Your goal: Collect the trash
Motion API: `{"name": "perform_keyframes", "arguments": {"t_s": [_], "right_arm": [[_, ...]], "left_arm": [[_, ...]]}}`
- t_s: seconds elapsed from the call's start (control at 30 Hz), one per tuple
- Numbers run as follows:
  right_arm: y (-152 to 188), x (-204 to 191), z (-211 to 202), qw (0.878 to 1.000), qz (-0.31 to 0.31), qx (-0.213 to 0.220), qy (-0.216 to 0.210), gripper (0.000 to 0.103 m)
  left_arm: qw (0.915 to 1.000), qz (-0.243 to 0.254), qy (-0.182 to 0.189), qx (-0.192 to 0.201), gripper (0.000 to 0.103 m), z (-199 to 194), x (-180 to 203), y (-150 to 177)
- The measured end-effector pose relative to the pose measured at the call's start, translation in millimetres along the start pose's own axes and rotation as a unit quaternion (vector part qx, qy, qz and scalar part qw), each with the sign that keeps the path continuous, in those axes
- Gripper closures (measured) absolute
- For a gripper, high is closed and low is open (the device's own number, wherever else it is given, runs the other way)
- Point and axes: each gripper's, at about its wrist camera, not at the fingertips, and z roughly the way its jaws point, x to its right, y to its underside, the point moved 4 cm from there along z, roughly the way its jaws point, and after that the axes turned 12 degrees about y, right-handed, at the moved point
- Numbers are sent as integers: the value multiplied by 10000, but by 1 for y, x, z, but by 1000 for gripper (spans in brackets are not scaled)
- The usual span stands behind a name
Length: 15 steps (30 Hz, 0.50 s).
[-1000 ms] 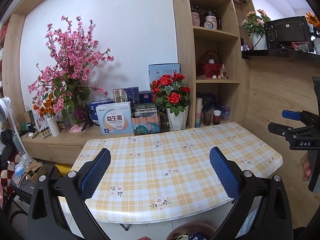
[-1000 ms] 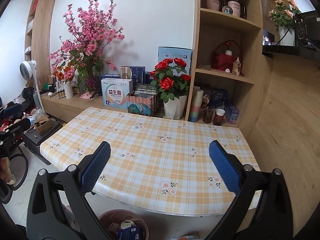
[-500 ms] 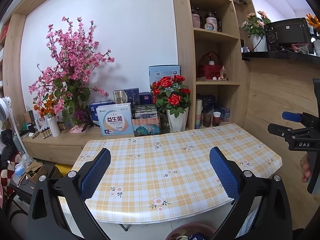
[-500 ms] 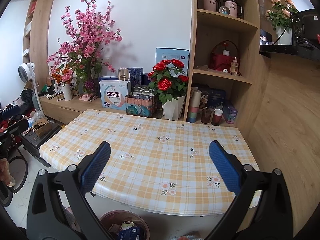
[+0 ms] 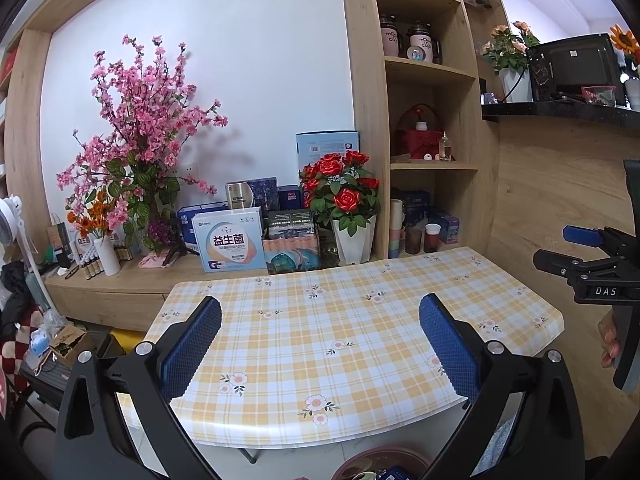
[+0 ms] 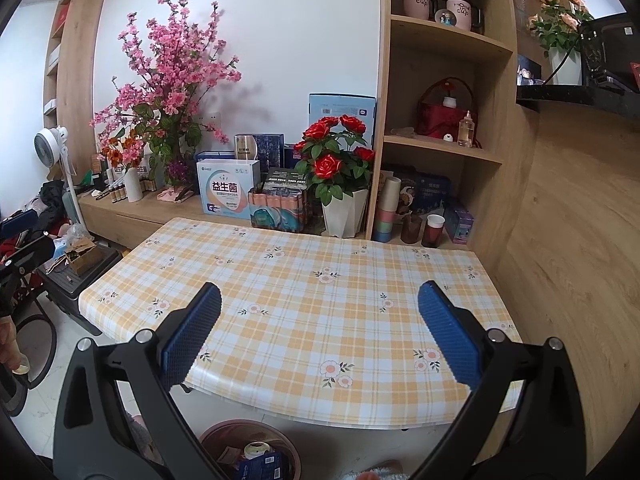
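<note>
Both grippers hover over the near edge of a table (image 5: 360,320) covered in yellow plaid cloth with flowers. My left gripper (image 5: 320,340) is open, nothing between its blue pads (image 5: 192,344). My right gripper (image 6: 320,336) is open and empty too; it also shows in the left wrist view as the right gripper (image 5: 560,248) at the right edge, held by a hand (image 5: 608,336). A brown trash bin (image 6: 212,436) stands on the floor under the table's front edge, with a blue packet (image 6: 260,466) and a white round item (image 6: 256,450) inside. No trash shows on the tabletop.
Behind the table, a low wooden counter holds a potted rose plant (image 6: 340,184), boxes (image 6: 226,192), a pink blossom arrangement (image 6: 172,92) and stacked cups (image 6: 386,208). Shelves rise at the right. A fan (image 6: 50,144), a chair and clutter stand on the left floor.
Both views drift only slightly; the right view has shifted a little. Both grippers stay open and empty.
</note>
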Motion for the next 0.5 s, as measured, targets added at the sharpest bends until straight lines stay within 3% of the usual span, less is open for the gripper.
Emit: {"name": "perform_keyframes", "arguments": {"t_s": [0.5], "right_arm": [[5,2,1,10000,15,-7,33,6]], "left_arm": [[10000,-2,-14,13,6,-1,1,0]]}}
